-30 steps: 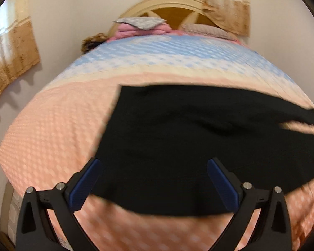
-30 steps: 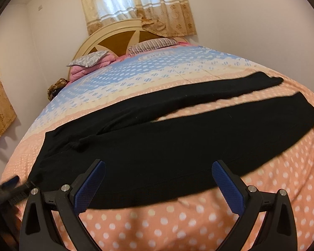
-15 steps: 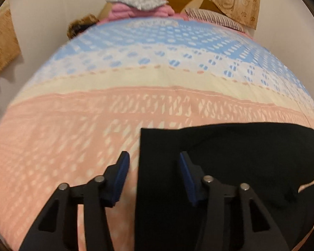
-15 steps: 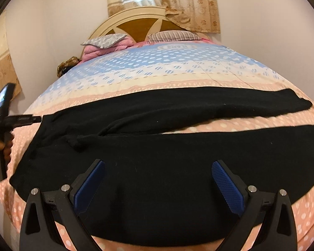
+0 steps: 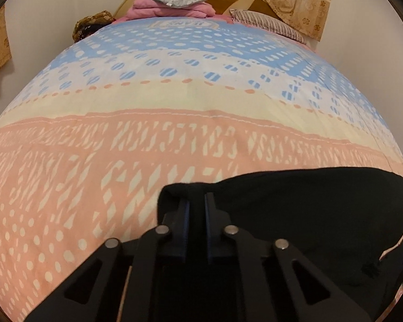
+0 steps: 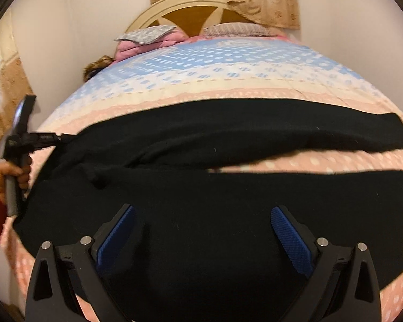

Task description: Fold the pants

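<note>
on bed (image 6: 255,80): left tool (image 5: 195,201) pinching pants (image 6: 201,187) corner

I see the pants (image 6: 201,214) spread across the near part of the bed (image 6: 228,75), waist to the left and both legs running right, one behind the other. My left tool (image 5: 195,201) sits at the far waist corner, my right tool (image 6: 201,230) over the near leg. Pillows (image 6: 147,33) lie at the headboard (image 6: 190,8) behind.
</note>
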The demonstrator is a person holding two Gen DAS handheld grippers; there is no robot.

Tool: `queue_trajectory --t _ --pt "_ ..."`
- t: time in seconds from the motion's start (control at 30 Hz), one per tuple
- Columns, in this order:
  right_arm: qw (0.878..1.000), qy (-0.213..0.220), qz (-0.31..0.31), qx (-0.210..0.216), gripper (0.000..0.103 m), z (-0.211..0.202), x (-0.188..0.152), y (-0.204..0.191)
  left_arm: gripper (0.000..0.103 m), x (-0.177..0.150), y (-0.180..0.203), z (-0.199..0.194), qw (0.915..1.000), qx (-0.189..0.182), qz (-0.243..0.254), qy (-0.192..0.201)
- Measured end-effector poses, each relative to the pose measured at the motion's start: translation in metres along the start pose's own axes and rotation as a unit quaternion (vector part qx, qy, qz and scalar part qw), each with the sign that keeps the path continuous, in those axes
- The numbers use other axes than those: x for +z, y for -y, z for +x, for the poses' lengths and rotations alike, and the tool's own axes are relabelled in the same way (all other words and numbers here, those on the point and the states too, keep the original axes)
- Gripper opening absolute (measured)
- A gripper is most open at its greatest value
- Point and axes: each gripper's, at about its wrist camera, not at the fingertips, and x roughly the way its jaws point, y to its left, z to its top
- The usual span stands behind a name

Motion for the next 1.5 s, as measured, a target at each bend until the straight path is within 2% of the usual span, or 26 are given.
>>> queue_trajectory --t 0.17,0.27,0.4,0.5,0.57,0.67,0.73,0.77,0.8,0.87,1.0,1.13,1.2,1.33,1.5 --pt "0.999 0.020 -0.027 -0.004 0.096 0.001 0.057 0.033 0.009 0.005 0.001 -0.008 0.9999 -0.001 -0.003 0.015" --pt "0.996 0.028 -0.087 -0.014 0.095 0.020 0.099 0.047 0.009 0.005 -0.002 -0.014 0.9995 -0.009 -0.017 0.024" --pt "0.987 -0.034 -0.160 -0.004 0.092 0.078 0.138 0.058 0.009 0.006 -0.001 -0.017 0.9993 -0.012 -0.022 0.029" --pt "0.975 -0.084 -0.206 -0.008 0.083 0.123 0.146 0.061 0.009 0.007 -0.001 -0.011 0.9994 -0.009 -0.023 0.024" --pt "0.972 -0.113 -0.203 0.021 0.083 0.145 0.147 0.070 0.009 0.007 -0.002 -0.005 0.9996 -0.008 -0.021 0.016" --pt "0.972 -0.128 -0.188 0.057 0.082 0.154 0.152 0.081 0.009 0.007 -0.001 0.004 0.9999 -0.002 -0.014 0.005" --pt "0.968 -0.141 -0.190 0.082 0.067 0.157 0.153 0.081 0.009 0.009 -0.002 0.010 0.9998 -0.002 -0.019 -0.001" --pt "0.966 -0.145 -0.194 0.092 0.056 0.156 0.153 0.079 0.009 0.009 -0.002 0.011 0.9998 -0.001 -0.021 -0.001" --pt "0.963 -0.147 -0.202 0.098 0.038 0.154 0.153 0.075 0.009 0.010 -0.001 0.011 0.9998 0.002 -0.020 0.000" --pt "0.960 -0.154 -0.205 0.108 0.009 0.147 0.153 0.065 0.009 0.010 -0.001 0.007 0.9997 0.006 -0.023 0.002" --pt "0.964 -0.132 -0.215 0.079 0.006 0.119 0.147 0.049 0.009 0.011 0.002 -0.022 0.9990 -0.001 -0.026 0.035" --pt "0.977 -0.077 -0.179 0.090 0.006 0.064 0.149 0.053 0.009 0.005 0.007 -0.070 0.9958 -0.001 -0.005 0.091" --pt "0.979 -0.050 -0.177 0.093 0.006 0.040 0.145 0.051 0.009 -0.002 0.007 -0.090 0.9935 0.000 -0.001 0.114" --pt "0.980 -0.002 -0.180 0.090 0.006 -0.017 0.116 0.045 0.009 -0.029 0.006 -0.122 0.9872 -0.008 0.001 0.160" --pt "0.978 0.031 -0.188 0.085 0.006 -0.064 0.060 0.040 0.009 -0.076 0.003 -0.139 0.9839 0.000 0.002 0.179"
